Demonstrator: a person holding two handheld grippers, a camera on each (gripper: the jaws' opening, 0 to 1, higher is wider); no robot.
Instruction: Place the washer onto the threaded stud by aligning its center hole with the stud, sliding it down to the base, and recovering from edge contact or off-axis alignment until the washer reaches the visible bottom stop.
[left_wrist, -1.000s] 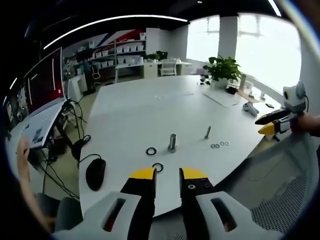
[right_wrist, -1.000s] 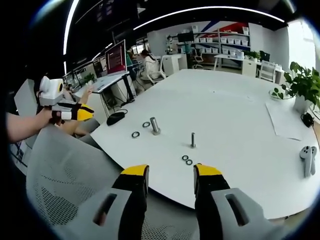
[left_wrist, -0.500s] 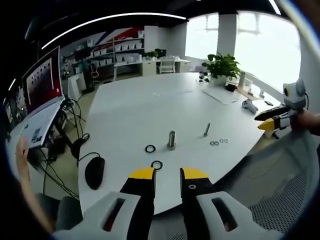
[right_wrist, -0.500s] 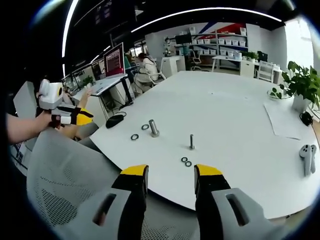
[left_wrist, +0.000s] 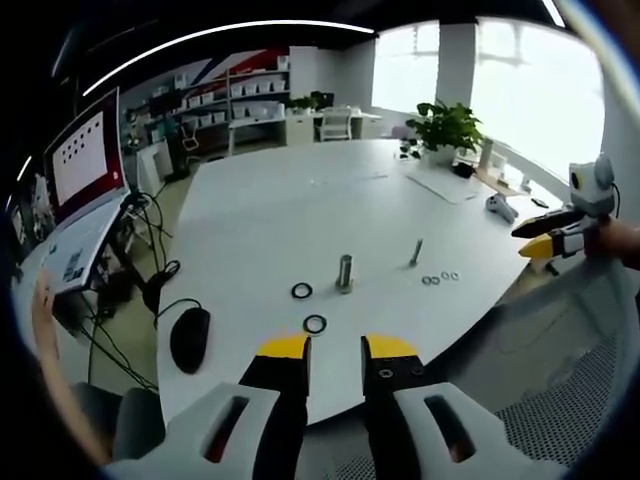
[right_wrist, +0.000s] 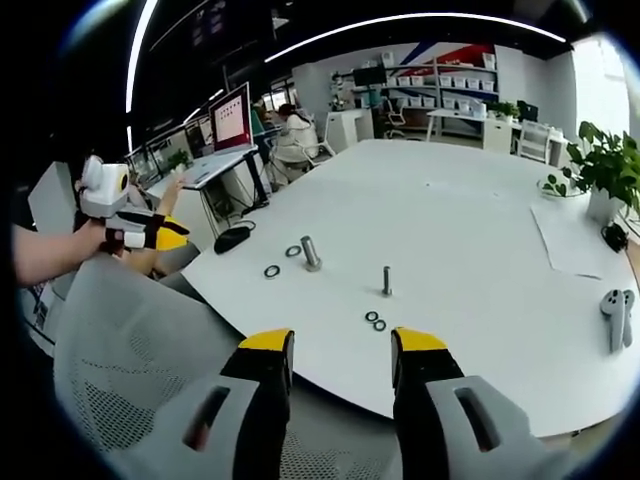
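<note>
No legible writing on the washer (left_wrist: 315, 323) or stud (left_wrist: 345, 273).

Open tabletop (right_wrist: 470, 230) surrounds the stud (right_wrist: 386, 280); chair back (right_wrist: 130, 330) intervenes.

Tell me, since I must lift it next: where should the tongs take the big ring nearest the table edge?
Grip the ring across its rim, coming from above. It lies flat on the table, apart from the other ring, so a side approach probably finds no edge.
</note>
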